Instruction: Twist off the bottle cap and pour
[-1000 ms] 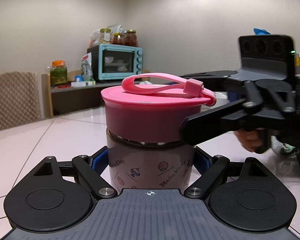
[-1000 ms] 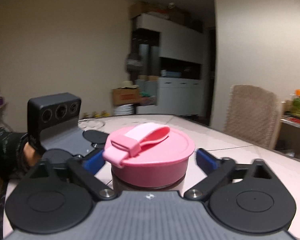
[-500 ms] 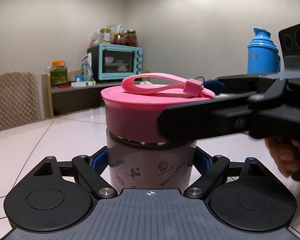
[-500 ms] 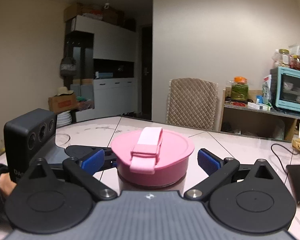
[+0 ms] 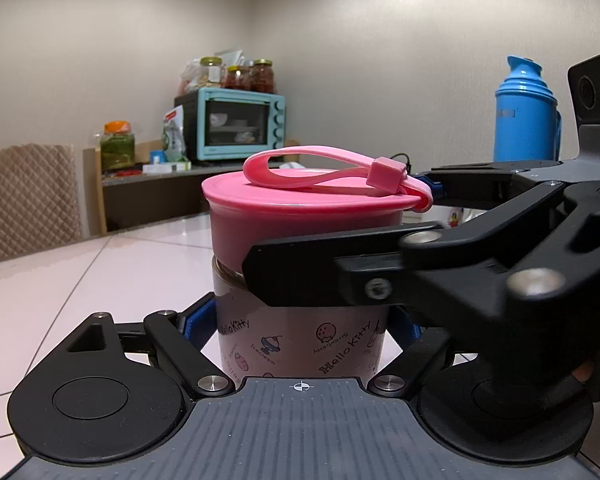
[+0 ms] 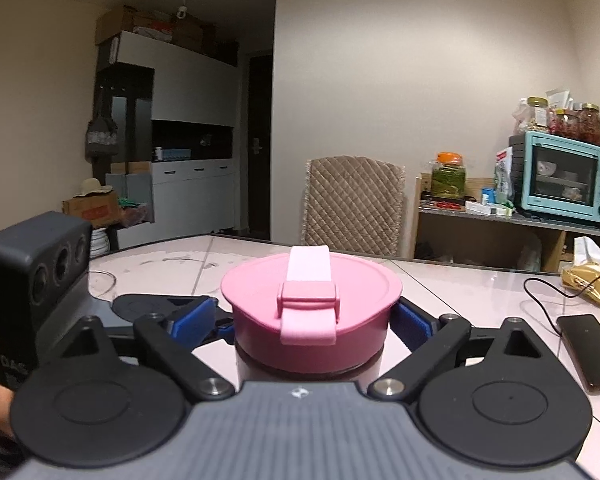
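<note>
A squat bottle (image 5: 300, 340) with cartoon prints stands on the pale table under a wide pink cap (image 5: 300, 220) with a strap loop (image 5: 320, 168). My left gripper (image 5: 300, 332) is shut on the bottle's body, one blue pad pressed to each side. My right gripper (image 6: 304, 316) comes in from the right at cap height, with the pink cap (image 6: 312, 292) between its blue pads. Its jaws are closing; a thin gap still shows at the left pad (image 6: 196, 320). In the left wrist view its near finger (image 5: 320, 276) crosses the cap's lower edge.
A blue thermos (image 5: 526, 120) stands at the back right. A dark phone (image 6: 588, 348), a black cable (image 6: 548, 288) and a gold packet (image 6: 592, 280) lie on the table to the right. A quilted chair (image 6: 352, 200) and a shelf with a teal oven (image 5: 240, 128) stand beyond.
My right gripper has swung round the cap until it faces the strap end on, and its jaws have narrowed toward the cap. The left gripper and the bottle have stayed put.
</note>
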### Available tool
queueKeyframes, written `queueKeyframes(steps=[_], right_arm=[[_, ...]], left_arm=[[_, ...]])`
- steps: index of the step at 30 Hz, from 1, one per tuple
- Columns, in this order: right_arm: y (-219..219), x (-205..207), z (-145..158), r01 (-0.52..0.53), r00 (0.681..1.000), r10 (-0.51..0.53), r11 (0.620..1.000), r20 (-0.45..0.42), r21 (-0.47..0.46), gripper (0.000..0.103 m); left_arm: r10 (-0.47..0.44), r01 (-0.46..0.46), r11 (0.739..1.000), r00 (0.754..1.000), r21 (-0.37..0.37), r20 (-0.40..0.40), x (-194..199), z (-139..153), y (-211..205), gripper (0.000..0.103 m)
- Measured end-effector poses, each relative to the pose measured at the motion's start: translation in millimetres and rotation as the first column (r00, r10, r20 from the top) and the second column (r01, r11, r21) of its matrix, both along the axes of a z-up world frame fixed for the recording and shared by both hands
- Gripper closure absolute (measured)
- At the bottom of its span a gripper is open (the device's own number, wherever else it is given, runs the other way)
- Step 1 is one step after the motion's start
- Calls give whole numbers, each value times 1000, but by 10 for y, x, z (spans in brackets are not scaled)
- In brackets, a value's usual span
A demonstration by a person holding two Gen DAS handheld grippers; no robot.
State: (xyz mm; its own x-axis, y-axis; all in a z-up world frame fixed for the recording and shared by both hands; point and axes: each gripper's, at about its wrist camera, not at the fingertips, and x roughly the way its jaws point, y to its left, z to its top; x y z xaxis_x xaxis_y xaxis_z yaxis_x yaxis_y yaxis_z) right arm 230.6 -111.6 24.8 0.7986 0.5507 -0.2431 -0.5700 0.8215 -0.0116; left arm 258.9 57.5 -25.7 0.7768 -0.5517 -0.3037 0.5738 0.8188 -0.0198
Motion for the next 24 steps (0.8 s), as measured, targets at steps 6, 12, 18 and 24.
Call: queueKeyframes(steps=[6,12,18,24], right_arm=[[16,-35,-16,30,1000,-30,1000,5,7,12],[47,-50,-22,34,999,-34,999,16,-3,17],[-33,-7,-1,-46,999,46,999,15,-20,18],[-299,247,13,-282,959,282,959,17,-24,18]], left_arm=[[0,0,1000,1000,0,1,5,-3,2,13],[2,-2,1000,1000,-1,0,26,-3,0,14],[1,-1,1000,1000,-2,-1,57,0,-20,14],[1,-1,1000,1000,-8,-3,60,8,-36,14]])
